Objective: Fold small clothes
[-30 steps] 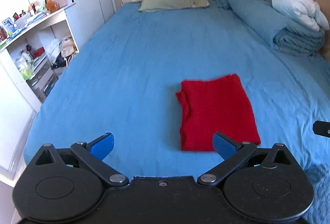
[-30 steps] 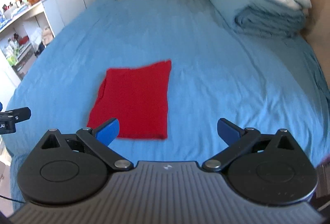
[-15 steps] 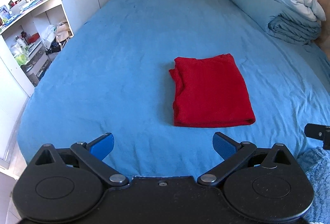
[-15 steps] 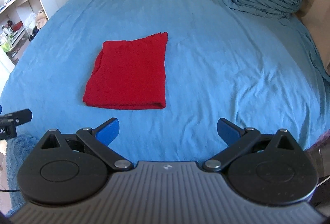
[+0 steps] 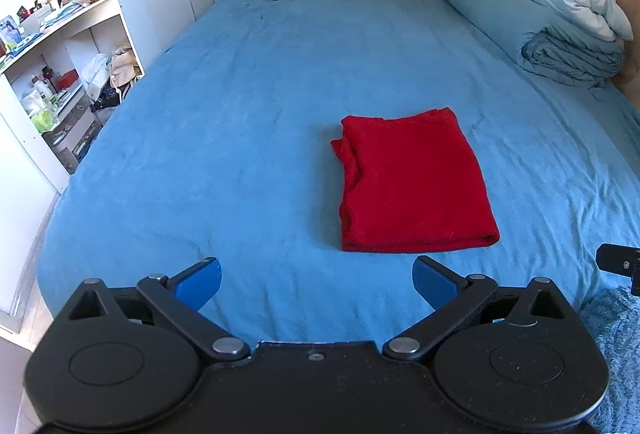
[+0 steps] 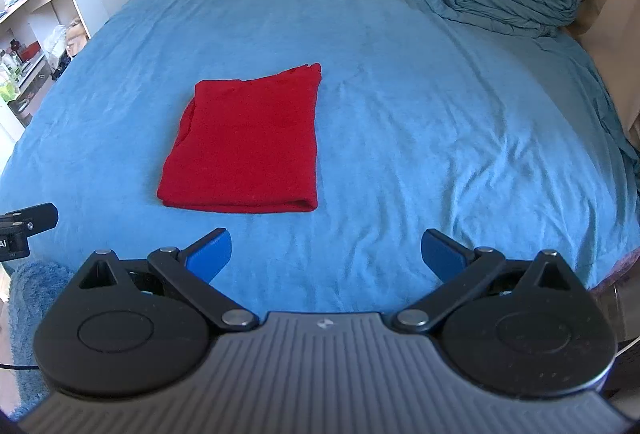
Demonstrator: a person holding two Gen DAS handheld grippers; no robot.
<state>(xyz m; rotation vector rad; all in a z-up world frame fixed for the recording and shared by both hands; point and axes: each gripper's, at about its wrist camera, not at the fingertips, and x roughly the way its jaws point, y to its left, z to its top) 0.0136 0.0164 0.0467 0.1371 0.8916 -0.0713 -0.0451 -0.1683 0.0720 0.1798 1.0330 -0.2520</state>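
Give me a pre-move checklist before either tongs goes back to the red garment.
1. Left tongs open and empty: ok.
2. Right tongs open and empty: ok.
3. Red garment lying folded flat on the blue bedsheet: ok.
4. Left edge layers aligned: not ok, they look bunched and uneven.
5. Sheet around the garment free of other items: ok.
6. Whether another fold is needed: cannot tell.
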